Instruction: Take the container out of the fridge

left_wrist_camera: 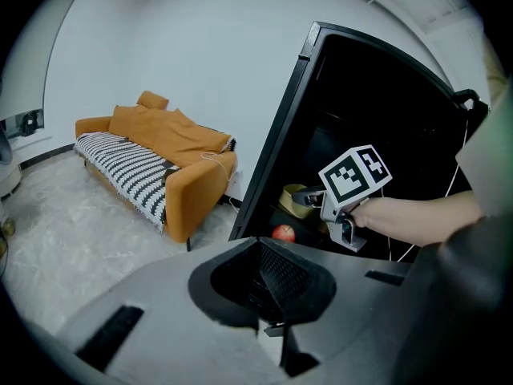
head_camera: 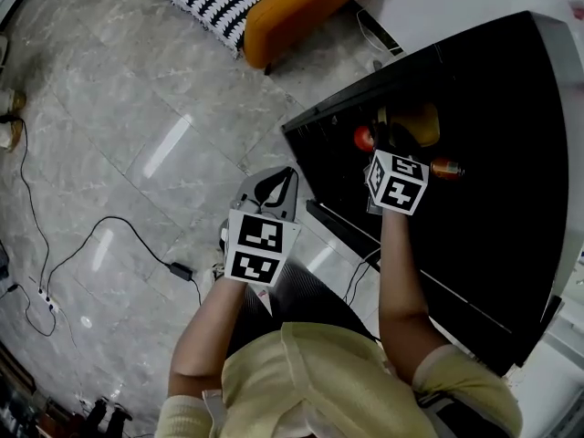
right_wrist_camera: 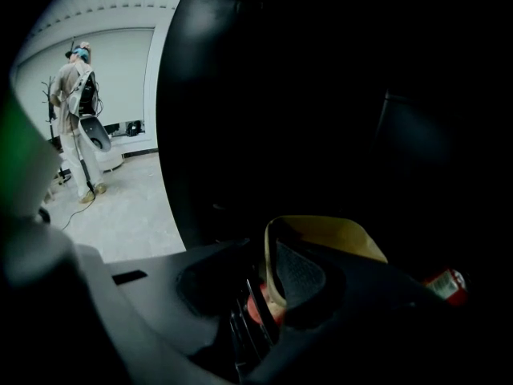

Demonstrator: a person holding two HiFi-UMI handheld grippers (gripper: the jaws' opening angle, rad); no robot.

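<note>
Job: take the container (right_wrist_camera: 337, 235) out of the fridge (head_camera: 493, 153)
Fridge: it is big and black; it stands open; it is very dark inside
Container: it is yellow and open on top; it sits inside the fridge, on a low shelf near the front; it is not out yet
Next to it: a red apple (head_camera: 363, 138) lies just beside the container; a red can (head_camera: 447, 168) lies on its side on the other side of it, a bit apart
Right tongs (right_wrist_camera: 268, 295): they reach into the fridge; the two jaws are narrow, with the yellow rim of the container between them; one jaw is inside the container and one is outside; I think they are holding the rim, but it is dark in there, so I cannot say how tight
Left tongs (left_wrist_camera: 268, 295): they wait outside the fridge, over the floor; the jaws are pressed together with nothing in them
Behind: an orange sofa (left_wrist_camera: 184, 183) stands by the wall, well apart from the fridge
Done so far: the door is open; the right tongs have got to the container and have its rim
Left to do: lift the container; pull it out past the front of the fridge; keep it flat
Watch out: the apple is very close, so it might get bumped and roll
</note>
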